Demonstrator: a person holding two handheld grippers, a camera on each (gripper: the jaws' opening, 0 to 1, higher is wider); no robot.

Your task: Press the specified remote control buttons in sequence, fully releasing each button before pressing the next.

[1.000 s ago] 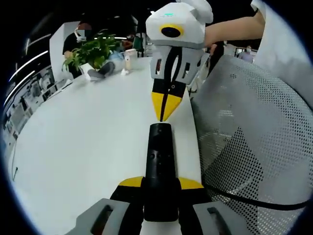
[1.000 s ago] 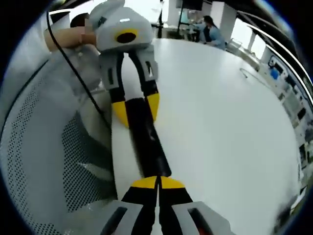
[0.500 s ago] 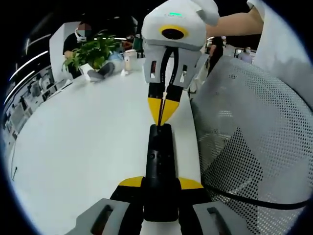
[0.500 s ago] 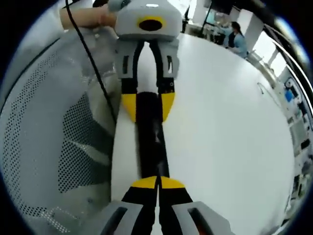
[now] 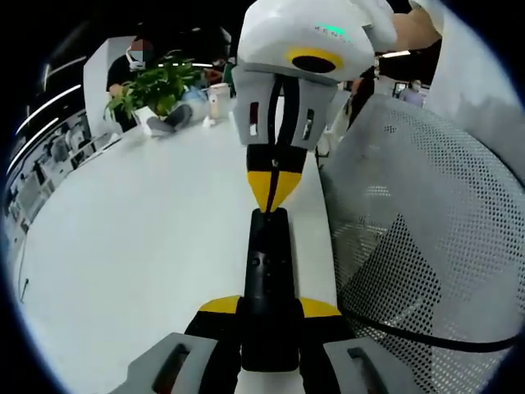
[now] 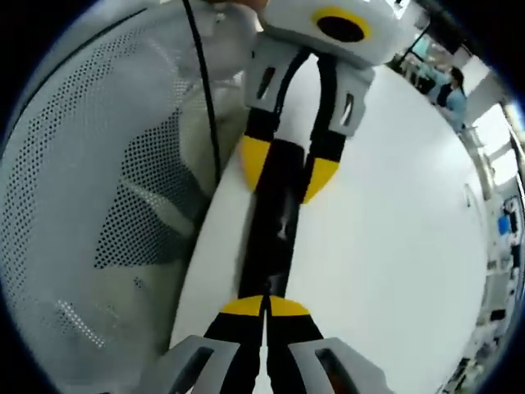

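the remote control (image 5: 269, 279) is a long black bar lying on the white table (image 5: 139, 246), close to the table edge beside a grey mesh chair (image 5: 418, 238). in the left gripper view, the left gripper (image 5: 269, 316) clamps the near end of the remote control between its yellow-tipped jaws, which sit tight against both sides of the body. the remote control runs from the 6 o'clock position toward 12 o'clock.

the right gripper (image 5: 273, 187) enters from 12 o'clock, its jaws drawn together into a narrow point. the joined yellow tips rest at the far end of the remote control; actual contact cannot be confirmed.

in the right gripper view, the right gripper (image 6: 265, 309) shows its jaws pressed together at 6 o'clock, meeting the remote control (image 6: 276, 217). the left gripper (image 6: 287, 168) grips the far end at 12 o'clock.

a potted plant (image 5: 156, 86) stands at 10 o'clock on the far table side.
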